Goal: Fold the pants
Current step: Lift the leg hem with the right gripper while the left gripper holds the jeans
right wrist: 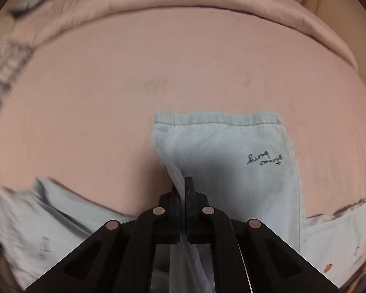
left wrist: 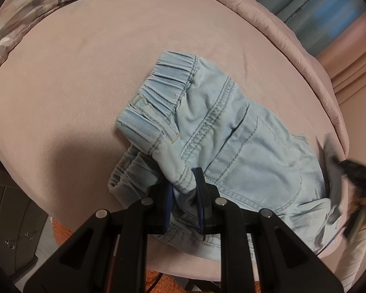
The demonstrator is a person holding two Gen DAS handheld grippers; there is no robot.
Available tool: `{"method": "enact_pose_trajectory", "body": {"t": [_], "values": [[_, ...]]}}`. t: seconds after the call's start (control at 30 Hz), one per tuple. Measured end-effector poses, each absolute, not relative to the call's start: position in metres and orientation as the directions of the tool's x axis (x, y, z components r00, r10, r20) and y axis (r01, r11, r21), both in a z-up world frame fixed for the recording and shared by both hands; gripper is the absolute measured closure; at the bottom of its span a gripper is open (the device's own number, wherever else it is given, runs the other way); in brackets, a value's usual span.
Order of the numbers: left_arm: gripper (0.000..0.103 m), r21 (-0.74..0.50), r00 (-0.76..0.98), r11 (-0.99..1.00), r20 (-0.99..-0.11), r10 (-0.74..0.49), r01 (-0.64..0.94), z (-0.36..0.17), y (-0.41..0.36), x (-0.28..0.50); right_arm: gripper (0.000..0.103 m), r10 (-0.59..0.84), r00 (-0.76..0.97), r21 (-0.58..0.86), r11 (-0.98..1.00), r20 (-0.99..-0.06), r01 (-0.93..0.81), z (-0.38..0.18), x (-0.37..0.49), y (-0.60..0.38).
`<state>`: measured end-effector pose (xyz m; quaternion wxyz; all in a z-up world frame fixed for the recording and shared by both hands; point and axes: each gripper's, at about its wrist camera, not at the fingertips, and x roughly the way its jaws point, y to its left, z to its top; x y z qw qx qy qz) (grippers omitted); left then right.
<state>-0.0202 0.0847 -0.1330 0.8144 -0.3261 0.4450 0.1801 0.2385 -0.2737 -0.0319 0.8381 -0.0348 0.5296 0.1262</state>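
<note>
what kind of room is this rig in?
Most likely a bedroom. The pants lie on a pink bedsheet with a plaid pillow or blanket at its far edge, and a grey drawer unit stands beside the bed.

The pants (right wrist: 231, 161) carry a small black handwritten script near one leg's hem, seen upside down and not legible; another faint mark is blurred. Spines of distant books (left wrist: 302, 5) bear unreadable lettering

Both wrist cameras look down their grippers, close above the pink bed (left wrist: 85, 73). Both views share the pale pants (left wrist: 231, 134); the left view shows the waistband at 12 o'clock, the right a hem.
</note>
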Motion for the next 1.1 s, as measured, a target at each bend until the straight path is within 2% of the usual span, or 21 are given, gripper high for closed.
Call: {"method": "enact_pose_trajectory", "body": {"t": [0.17, 0.27, 0.37, 0.6, 0.7, 0.9, 1.0, 1.1], "values": [[0.084, -0.39, 0.557, 0.716, -0.83, -0.002, -0.579, -0.134, 0.087, -0.023, 0.101, 0.276, 0.695, 0.247, 0.958, -0.664, -0.144, 0.081, 0.197, -0.358], [0.084, -0.384, 0.568, 0.724, -0.823, 0.014, -0.574, -0.135, 0.084, -0.026, 0.101, 0.216, 0.78, 0.287, 0.957, -0.588, -0.049, 0.104, 0.159, -0.414], [0.084, -0.383, 0.568, 0.725, -0.823, 0.013, -0.573, -0.136, 0.084, -0.027, 0.101, 0.158, 0.776, 0.328, 0.942, -0.611, 0.066, 0.09, 0.126, -0.465], [0.087, -0.418, 0.567, 0.703, -0.823, -0.025, -0.575, -0.135, 0.092, -0.028, 0.101, 0.024, 0.541, 0.263, 0.891, -0.841, 0.369, -0.002, 0.084, -0.517], [0.091, -0.431, 0.558, 0.692, -0.828, -0.048, -0.58, -0.126, 0.097, -0.028, 0.101, 0.02, 0.46, 0.241, 0.871, -0.888, 0.428, -0.032, 0.081, -0.528], [0.091, -0.462, 0.637, 0.728, -0.769, -0.045, -0.506, -0.082, 0.096, -0.022, 0.101, 0.055, 0.519, 0.294, 0.872, -0.853, 0.392, -0.01, 0.101, -0.524], [0.093, -0.465, 0.692, 0.758, -0.721, -0.024, -0.458, -0.054, 0.093, -0.013, 0.101, 0.088, 0.593, 0.335, 0.886, -0.8, 0.32, 0.019, 0.119, -0.514], [0.093, -0.475, 0.742, 0.77, -0.671, -0.003, -0.426, -0.028, 0.092, -0.01, 0.101, 0.13, 0.693, 0.382, 0.897, -0.709, 0.223, 0.065, 0.134, -0.501]]}}
